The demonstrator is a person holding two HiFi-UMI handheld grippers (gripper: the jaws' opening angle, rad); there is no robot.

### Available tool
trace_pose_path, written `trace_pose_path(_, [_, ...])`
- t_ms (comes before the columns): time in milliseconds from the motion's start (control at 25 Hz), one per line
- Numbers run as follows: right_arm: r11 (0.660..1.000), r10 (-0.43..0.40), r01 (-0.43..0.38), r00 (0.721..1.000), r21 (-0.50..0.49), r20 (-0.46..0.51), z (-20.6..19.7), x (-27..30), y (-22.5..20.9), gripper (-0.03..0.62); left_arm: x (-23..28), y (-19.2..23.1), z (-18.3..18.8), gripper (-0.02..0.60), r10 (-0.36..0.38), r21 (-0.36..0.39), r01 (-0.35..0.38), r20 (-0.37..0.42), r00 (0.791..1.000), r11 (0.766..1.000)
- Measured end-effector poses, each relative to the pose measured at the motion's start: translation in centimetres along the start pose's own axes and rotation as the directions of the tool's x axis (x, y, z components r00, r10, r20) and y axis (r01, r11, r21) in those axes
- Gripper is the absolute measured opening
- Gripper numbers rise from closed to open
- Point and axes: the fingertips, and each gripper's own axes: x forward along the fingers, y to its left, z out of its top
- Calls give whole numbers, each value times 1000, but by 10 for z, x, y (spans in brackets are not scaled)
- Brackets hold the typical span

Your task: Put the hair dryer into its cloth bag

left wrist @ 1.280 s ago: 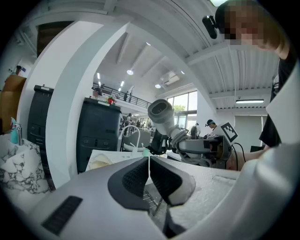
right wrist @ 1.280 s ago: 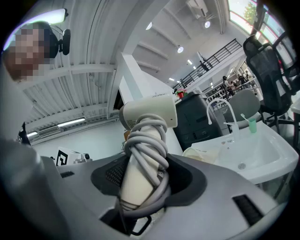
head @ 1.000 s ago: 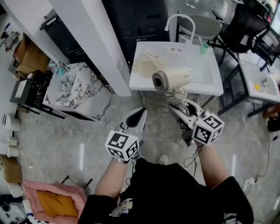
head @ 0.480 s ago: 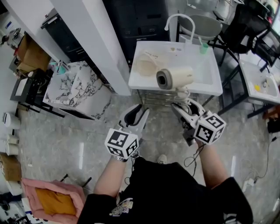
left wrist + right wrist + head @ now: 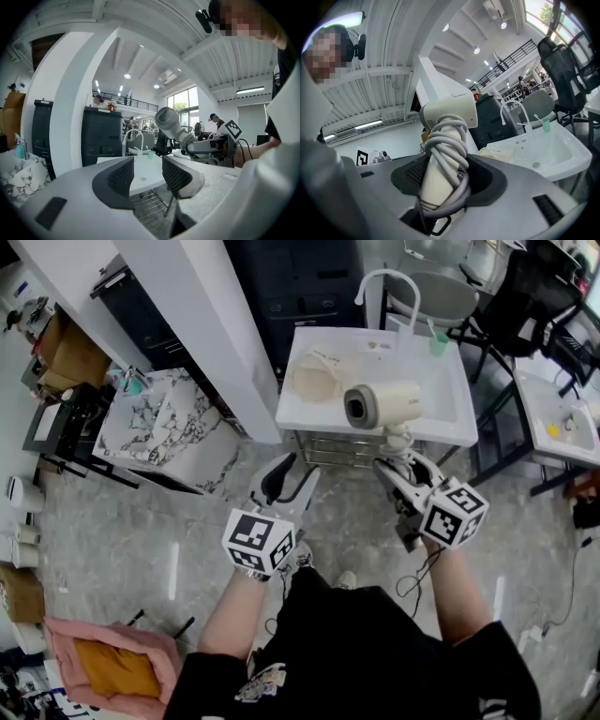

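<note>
While the right hand-held gripper [image 5: 401, 472] clamped the cord-wound handle of the hair dryer [image 5: 380, 406], the dryer was held over the near edge of the white counter [image 5: 445, 395], upper centre of the head view. The cloth bag [image 5: 314, 381] lay on the counter, just left of the dryer in the frame. The left hand-held gripper [image 5: 281, 486], lower centre-left, had just been opening its jaws, which stood apart with nothing between them.

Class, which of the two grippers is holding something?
The right gripper: its fingers clamp the cord-wrapped handle of the hair dryer. The left gripper has fingers that have just been opening, with nothing between them.
</note>
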Motion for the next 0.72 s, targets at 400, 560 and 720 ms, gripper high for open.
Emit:
trace_pose_path(400, [1000,-26,26,1000,-2,8,7,31,-16,222,20,34,1,176,-23,3,23,13,1000,1000])
trace_pose_path(560, [999,-45,45,999,1,18,12,56,-24,222,31,60,2,176,-40,3,40,15,999,999])
trace_pose_path(720, [998,-70,69,997,7,31,22,91,-28,222,44,95,7,176,-65,4,65,9,998,998])
